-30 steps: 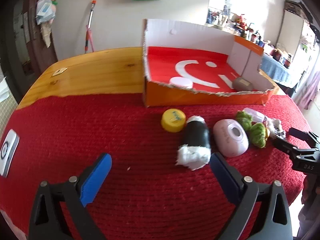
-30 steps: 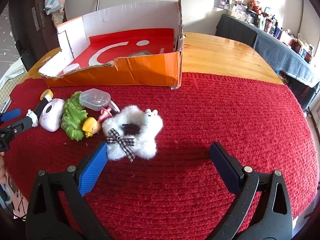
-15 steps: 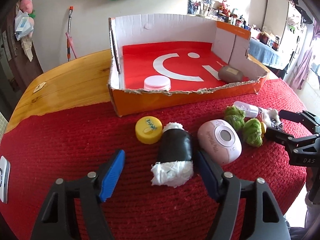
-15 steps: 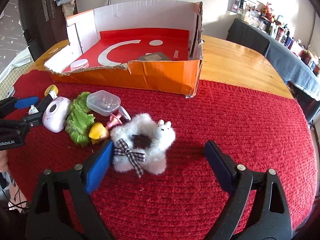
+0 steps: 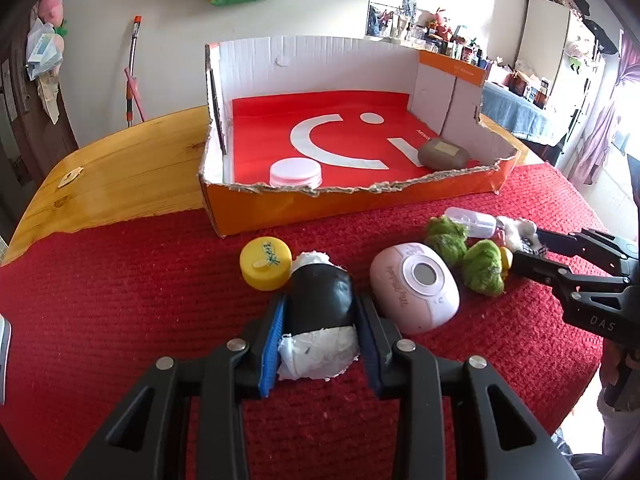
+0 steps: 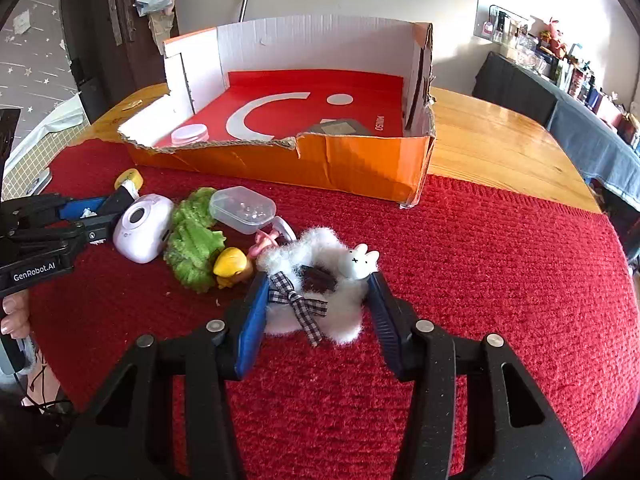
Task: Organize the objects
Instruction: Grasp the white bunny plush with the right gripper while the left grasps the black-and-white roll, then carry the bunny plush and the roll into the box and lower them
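A black roll with white ends point(image 5: 320, 300) lies on the red cloth, and my left gripper point(image 5: 320, 308) is closing on it, both blue pads against its sides. In the right wrist view a fluffy white scrunchie point(image 6: 316, 280) with a checked bow and a small bunny sits between the closing jaws of my right gripper point(image 6: 318, 280), whose pads touch its fluff. Between the two lie a pink round device point(image 5: 414, 286), green plush lettuce point(image 5: 464, 252), a yellow cap point(image 5: 266, 263), a clear small container point(image 6: 242, 208) and a yellow toy point(image 6: 232, 266).
An orange cardboard box point(image 5: 352, 196) with a red floor stands behind the objects, holding a white lid point(image 5: 295, 172) and a brown-grey pouch point(image 5: 442, 155). Bare wooden tabletop point(image 5: 132, 176) lies beyond the cloth. A flat white gadget point(image 6: 38, 184) rests at the cloth's left edge.
Both grippers went from wide open to narrow. The left moved forward around the black roll, and the right closed in on the fluffy scrunchie.
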`<state>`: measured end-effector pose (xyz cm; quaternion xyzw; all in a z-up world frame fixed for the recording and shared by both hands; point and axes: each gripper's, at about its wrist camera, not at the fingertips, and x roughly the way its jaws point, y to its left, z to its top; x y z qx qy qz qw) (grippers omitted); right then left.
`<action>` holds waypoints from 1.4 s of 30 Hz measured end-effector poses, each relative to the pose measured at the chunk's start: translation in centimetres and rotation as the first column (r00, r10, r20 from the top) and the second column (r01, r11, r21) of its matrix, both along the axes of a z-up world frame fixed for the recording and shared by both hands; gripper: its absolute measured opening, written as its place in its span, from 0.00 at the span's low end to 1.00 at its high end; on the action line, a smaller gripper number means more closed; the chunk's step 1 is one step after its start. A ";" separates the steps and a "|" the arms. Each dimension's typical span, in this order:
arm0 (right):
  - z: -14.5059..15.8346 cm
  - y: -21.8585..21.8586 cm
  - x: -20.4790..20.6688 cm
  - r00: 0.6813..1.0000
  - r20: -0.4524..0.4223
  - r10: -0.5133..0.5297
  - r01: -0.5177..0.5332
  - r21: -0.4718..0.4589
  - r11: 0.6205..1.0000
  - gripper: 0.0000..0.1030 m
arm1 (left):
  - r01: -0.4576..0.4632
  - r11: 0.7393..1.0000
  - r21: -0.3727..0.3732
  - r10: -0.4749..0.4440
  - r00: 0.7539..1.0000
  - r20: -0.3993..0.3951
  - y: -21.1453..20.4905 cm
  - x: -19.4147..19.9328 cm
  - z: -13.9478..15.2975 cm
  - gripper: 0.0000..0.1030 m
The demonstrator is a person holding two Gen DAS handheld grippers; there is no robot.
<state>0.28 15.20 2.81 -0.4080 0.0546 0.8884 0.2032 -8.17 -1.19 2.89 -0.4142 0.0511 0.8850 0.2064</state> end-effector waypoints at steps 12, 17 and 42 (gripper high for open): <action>3.1 -0.8 1.3 0.997 -0.077 0.011 -0.009 0.022 1.000 0.45 | 0.004 0.998 0.067 -0.002 0.999 -0.032 -0.9 1.6 2.2 0.35; 3.1 -0.9 1.4 0.997 -0.075 0.014 -0.013 0.016 1.000 0.45 | 0.014 0.997 0.079 -0.011 0.999 -0.032 -0.9 2.0 2.5 0.35; 7.4 0.0 -0.6 0.986 -0.149 0.070 -0.066 0.033 0.997 0.45 | 0.037 0.992 0.120 -0.024 0.994 -0.111 -0.5 0.2 7.0 0.35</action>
